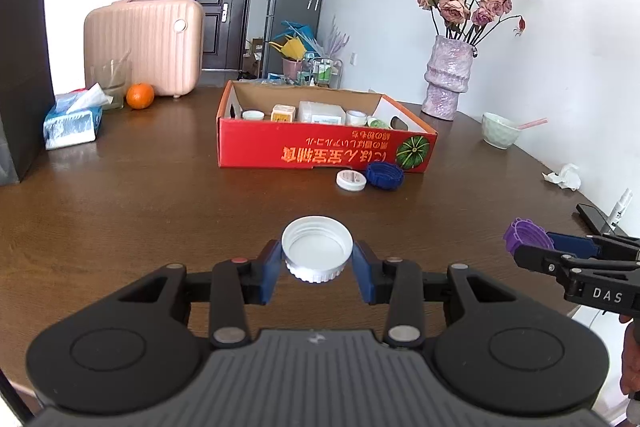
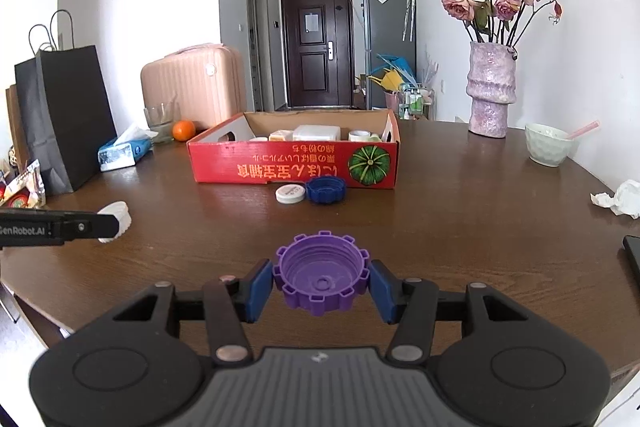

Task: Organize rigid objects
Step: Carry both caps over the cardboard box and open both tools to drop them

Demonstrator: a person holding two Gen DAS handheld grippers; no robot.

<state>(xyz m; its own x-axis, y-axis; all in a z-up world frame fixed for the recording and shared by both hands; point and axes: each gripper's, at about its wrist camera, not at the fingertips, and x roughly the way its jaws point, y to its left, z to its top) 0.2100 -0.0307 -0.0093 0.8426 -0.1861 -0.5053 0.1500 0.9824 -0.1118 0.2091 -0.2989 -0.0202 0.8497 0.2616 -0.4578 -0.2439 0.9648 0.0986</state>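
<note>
The red box's point(image 1: 320, 147) front wall hides its contents' lower parts.

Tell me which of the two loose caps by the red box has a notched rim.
The dark blue plastic cap, right of the smooth white cap.
</note>
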